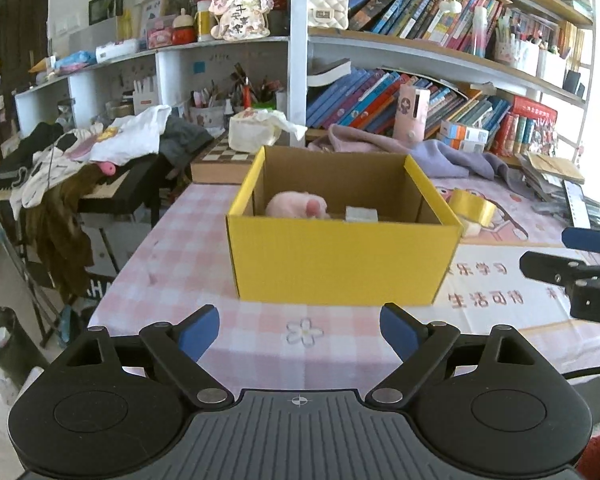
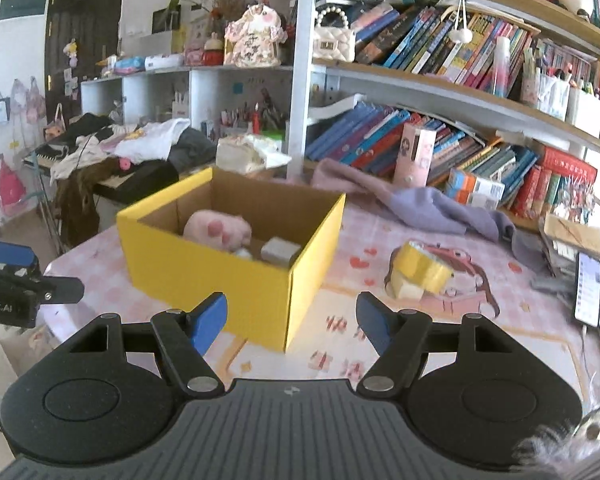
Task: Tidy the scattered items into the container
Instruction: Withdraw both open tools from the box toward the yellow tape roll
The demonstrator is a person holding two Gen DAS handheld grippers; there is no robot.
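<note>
A yellow cardboard box [image 1: 340, 264] stands open on the pink checked table; it also shows in the right wrist view [image 2: 204, 276]. Inside lie a pink plush paw [image 1: 298, 205] [image 2: 218, 230] and a small white block [image 1: 361, 214] [image 2: 278, 251]. A yellow tape roll [image 1: 471, 208] [image 2: 422, 268] lies on the table right of the box, with a small pale block [image 2: 406, 289] beside it. My left gripper [image 1: 300, 330] is open and empty just in front of the box. My right gripper [image 2: 292, 320] is open and empty near the box's front right corner.
A purple cloth [image 2: 428, 204] lies behind the tape. A phone [image 2: 588, 288] and stacked papers sit at the right edge. Bookshelves [image 2: 440, 80] line the back. A tissue box [image 1: 252, 132] stands behind the yellow box. Clothes are piled on a keyboard [image 1: 84, 160] at left.
</note>
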